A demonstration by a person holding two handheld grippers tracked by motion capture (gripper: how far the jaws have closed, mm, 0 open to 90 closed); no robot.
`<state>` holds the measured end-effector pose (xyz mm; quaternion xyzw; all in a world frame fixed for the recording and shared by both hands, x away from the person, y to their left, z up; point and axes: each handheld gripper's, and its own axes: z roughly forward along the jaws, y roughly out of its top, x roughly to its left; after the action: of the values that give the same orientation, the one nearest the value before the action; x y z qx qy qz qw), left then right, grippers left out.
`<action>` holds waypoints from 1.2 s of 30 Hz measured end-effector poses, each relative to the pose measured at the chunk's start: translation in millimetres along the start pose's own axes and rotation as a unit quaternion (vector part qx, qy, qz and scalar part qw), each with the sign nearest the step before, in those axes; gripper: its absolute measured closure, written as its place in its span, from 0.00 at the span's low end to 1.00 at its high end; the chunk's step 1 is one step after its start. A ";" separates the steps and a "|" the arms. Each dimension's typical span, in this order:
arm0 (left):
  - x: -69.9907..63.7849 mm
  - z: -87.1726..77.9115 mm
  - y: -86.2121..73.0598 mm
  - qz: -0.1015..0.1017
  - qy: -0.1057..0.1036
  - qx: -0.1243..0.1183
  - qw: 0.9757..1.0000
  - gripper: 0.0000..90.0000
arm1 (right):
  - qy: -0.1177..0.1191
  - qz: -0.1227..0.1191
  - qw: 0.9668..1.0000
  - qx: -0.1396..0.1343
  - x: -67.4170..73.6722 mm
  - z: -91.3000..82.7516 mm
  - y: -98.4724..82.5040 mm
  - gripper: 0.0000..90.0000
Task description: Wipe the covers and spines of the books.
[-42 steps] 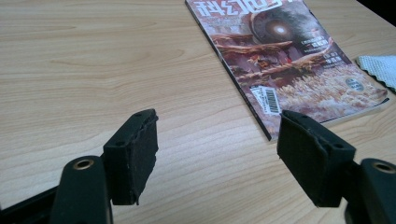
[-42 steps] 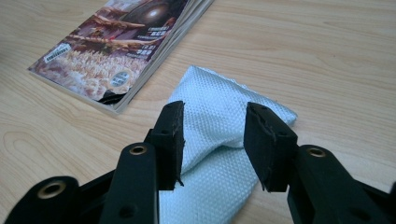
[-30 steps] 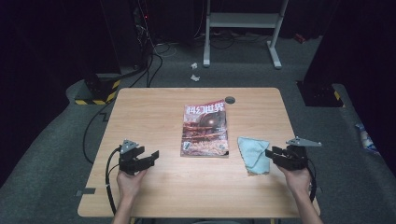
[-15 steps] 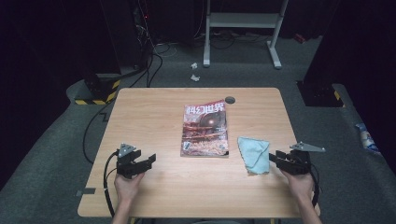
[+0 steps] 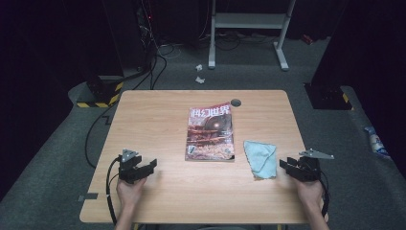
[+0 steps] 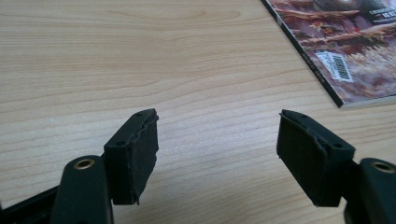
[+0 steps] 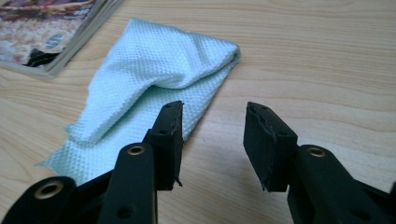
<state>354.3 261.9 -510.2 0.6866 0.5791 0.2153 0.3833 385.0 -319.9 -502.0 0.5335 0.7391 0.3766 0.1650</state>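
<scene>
Both hands have sunk toward the table [image 5: 158, 120] and drawn slightly to the frame's bottom since the earlier high view; cloth and magazine lie unmoved.

Item 1, cloth [image 5: 261, 159]: pale blue, waffle-weave, loosely folded, lower right of centre in the high view, just beside the magazine. No label can be seen.

Item 2, right gripper [image 5: 293, 167]: just right of the cloth, jaws spread with bare wood between them; the cloth [image 7: 154, 88] lies ahead and to the left of them in the right gripper view.

Item 3, left gripper [image 5: 143, 169]: lower left, jaws spread wide over bare wood, nothing between them [image 6: 217, 144].

Item 4, magazine [image 5: 210, 132]: centre, cover up. Title reads 科幻世界; a barcode sticker sits at its near corner [image 6: 338, 70].

Step, as judged: approach, nothing gripped yet. Your next move likely calls for swinging the right gripper left and down onto the cloth's near edge, then closing.
</scene>
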 end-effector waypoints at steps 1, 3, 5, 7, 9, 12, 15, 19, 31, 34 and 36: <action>1.2 0.7 0.0 0.006 0.005 0.001 1.000 0.33 | 0.000 0.000 1.000 0.000 0.0 0.0 0.0 0.63; 2.2 2.7 -0.4 0.004 0.012 -0.002 1.000 0.33 | -0.013 -0.002 1.000 -0.003 -3.4 2.0 -1.9 0.63; 4.4 4.7 -0.5 0.004 0.020 -0.005 1.000 0.33 | -0.021 -0.003 1.000 -0.003 -4.9 3.6 -2.9 0.62; 5.1 5.4 -0.4 0.005 0.023 -0.004 1.000 0.33 | -0.027 -0.005 1.000 -0.003 -5.8 4.7 -3.6 0.60; 6.3 7.4 -0.4 0.006 0.031 -0.004 0.999 0.33 | -0.036 -0.004 0.999 -0.005 -7.5 7.1 -5.2 0.57; 9.8 12.2 -0.9 0.008 0.044 -0.003 0.999 0.33 | -0.048 -0.001 0.999 -0.007 -10.5 10.4 -8.5 0.57; 11.7 17.2 -2.0 0.010 0.052 0.005 0.999 0.33 | -0.057 0.002 0.998 -0.005 -13.5 13.2 -10.6 0.56; 11.8 20.5 -2.7 0.013 0.056 0.010 0.998 0.33 | -0.065 -0.002 0.998 -0.014 -15.3 14.0 -11.8 0.56; 5.2 26.6 -7.6 0.043 0.069 0.003 0.997 0.30 | -0.104 -0.031 0.993 -0.039 -9.9 19.7 -18.9 0.44; 4.6 26.4 -8.7 0.044 0.068 0.000 0.997 0.30 | -0.115 -0.053 0.991 -0.048 -5.9 20.0 -21.0 0.44; 3.2 26.3 -9.6 0.047 0.064 -0.002 0.997 0.30 | -0.117 -0.056 0.990 -0.052 -4.6 20.2 -21.9 0.44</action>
<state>368.4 258.0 -534.3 0.6969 0.5694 0.2777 0.3361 385.2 -319.6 -532.1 0.5223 0.7231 0.3392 0.2987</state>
